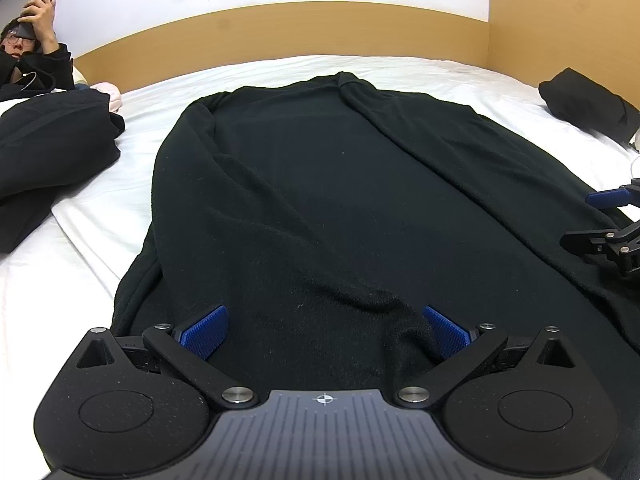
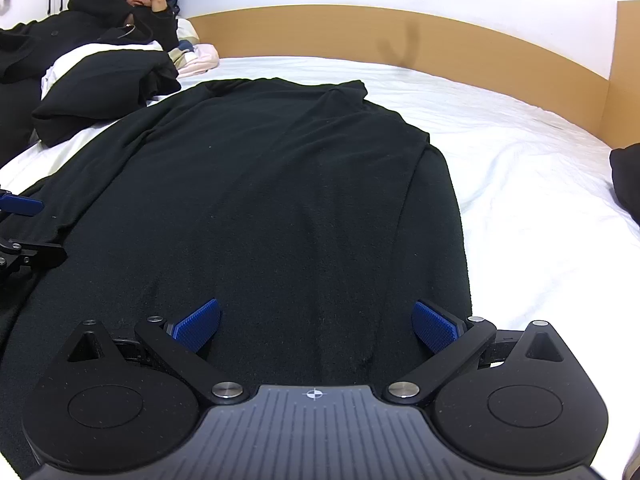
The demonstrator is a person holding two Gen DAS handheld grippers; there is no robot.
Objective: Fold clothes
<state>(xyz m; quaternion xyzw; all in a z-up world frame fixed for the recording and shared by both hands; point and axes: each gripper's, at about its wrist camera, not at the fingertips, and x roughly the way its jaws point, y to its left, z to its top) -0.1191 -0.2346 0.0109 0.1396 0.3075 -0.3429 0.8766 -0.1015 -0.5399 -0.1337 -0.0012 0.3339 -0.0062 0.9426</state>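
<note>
The left gripper (image 1: pixel 325 330) and right gripper (image 2: pixel 316 326) are held spread wide; a black garment (image 1: pixel 320 200) is seen between and beyond the fingers.

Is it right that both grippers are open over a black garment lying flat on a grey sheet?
Not quite: the sheet is white, not grey, as the right wrist view shows. The rest holds: the left gripper and right gripper are both open over the black garment, which lies flat.
</note>
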